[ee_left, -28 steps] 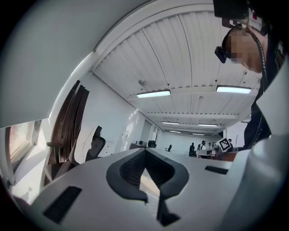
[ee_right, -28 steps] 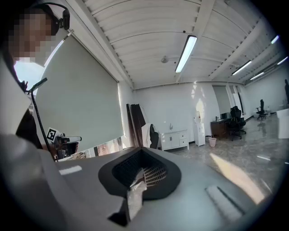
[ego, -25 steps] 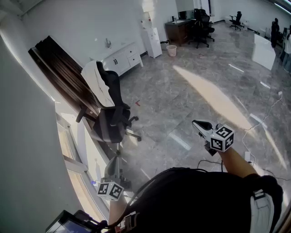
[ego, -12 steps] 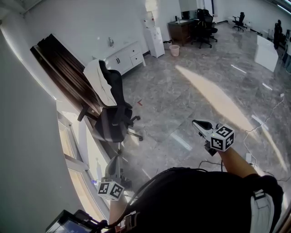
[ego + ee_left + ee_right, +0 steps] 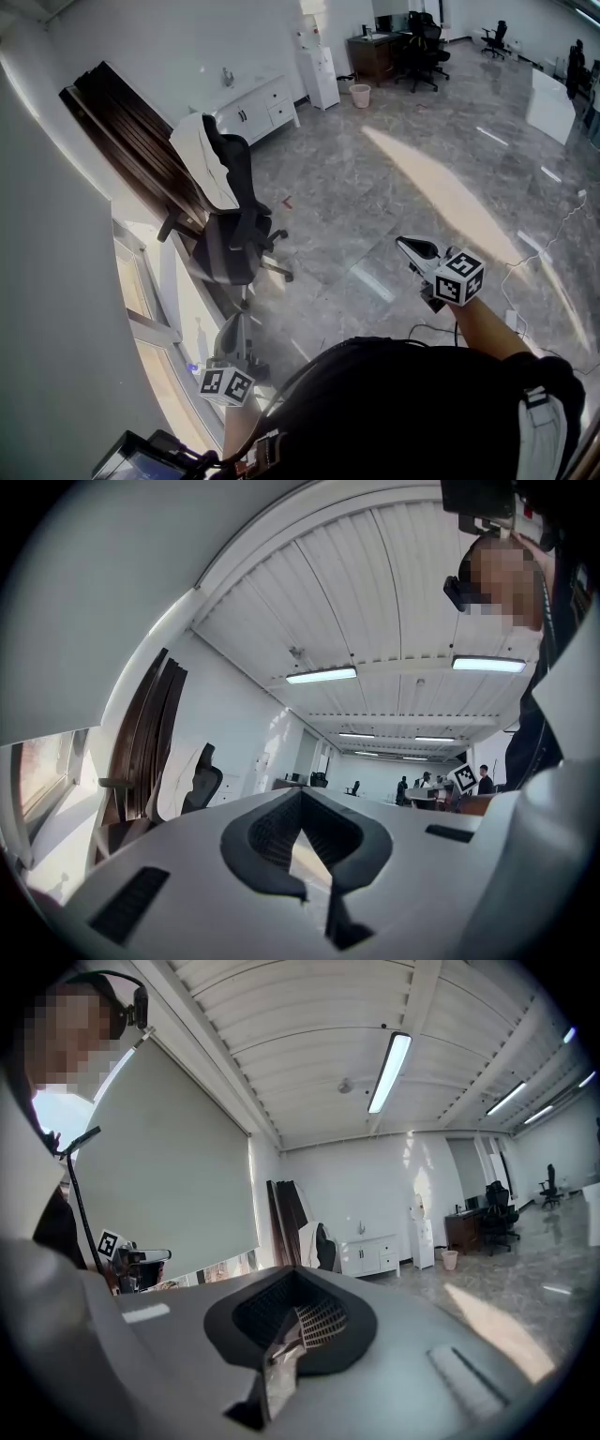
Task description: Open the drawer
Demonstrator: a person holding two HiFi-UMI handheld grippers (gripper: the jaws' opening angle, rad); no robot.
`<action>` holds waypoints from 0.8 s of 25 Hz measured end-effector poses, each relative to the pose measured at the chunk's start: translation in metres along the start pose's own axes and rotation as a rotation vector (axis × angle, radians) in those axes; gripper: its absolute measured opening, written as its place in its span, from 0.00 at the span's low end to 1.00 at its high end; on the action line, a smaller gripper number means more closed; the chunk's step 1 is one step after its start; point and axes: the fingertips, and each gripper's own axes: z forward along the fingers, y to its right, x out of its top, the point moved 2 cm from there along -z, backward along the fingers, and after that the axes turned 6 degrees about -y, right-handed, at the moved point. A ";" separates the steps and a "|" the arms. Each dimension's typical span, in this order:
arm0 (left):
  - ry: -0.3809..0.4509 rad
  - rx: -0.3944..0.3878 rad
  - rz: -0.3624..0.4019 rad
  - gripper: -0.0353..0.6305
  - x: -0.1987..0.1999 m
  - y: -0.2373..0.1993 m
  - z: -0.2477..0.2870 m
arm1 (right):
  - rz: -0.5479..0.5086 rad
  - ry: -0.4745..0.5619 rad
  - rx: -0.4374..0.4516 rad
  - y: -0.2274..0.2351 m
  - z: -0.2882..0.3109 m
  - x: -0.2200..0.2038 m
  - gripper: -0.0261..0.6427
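starting up close, the left gripper (image 5: 300, 795) sits low at the person's left side, pointing level, its fingers pressed together with nothing between them. over on the other side, the right gripper (image 5: 406, 247) is held out above the grey marble floor (image 5: 375, 187), level too, fingers together and empty as well. just past the left gripper stands a black office chair (image 5: 230, 239) with a white garment (image 5: 199, 164) draped over its back, right beside the window. behind it, dark wooden boards (image 5: 127, 141) lean on the wall. a bright patch of sunlight (image 5: 441, 197) streaks the floor, and cables (image 5: 548, 239) trail at the right. further back, against the white wall, there's the white cabinet (image 5: 246, 114), and the drawer (image 5: 281, 96) is in its right end, well apart from both grippers. beyond that come a water dispenser (image 5: 322, 80), a small bin (image 5: 360, 95) and a dark desk (image 5: 375, 52).
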 end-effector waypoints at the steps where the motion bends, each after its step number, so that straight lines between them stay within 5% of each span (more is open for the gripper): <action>1: 0.000 0.001 0.000 0.04 0.000 0.000 0.000 | -0.012 0.009 0.000 0.000 -0.001 0.002 0.03; 9: -0.015 -0.006 0.004 0.04 -0.002 -0.003 0.017 | -0.101 0.056 -0.001 0.003 0.005 0.022 0.03; 20: -0.038 -0.034 0.014 0.04 -0.009 0.038 0.068 | -0.094 0.060 0.010 0.051 -0.014 0.027 0.03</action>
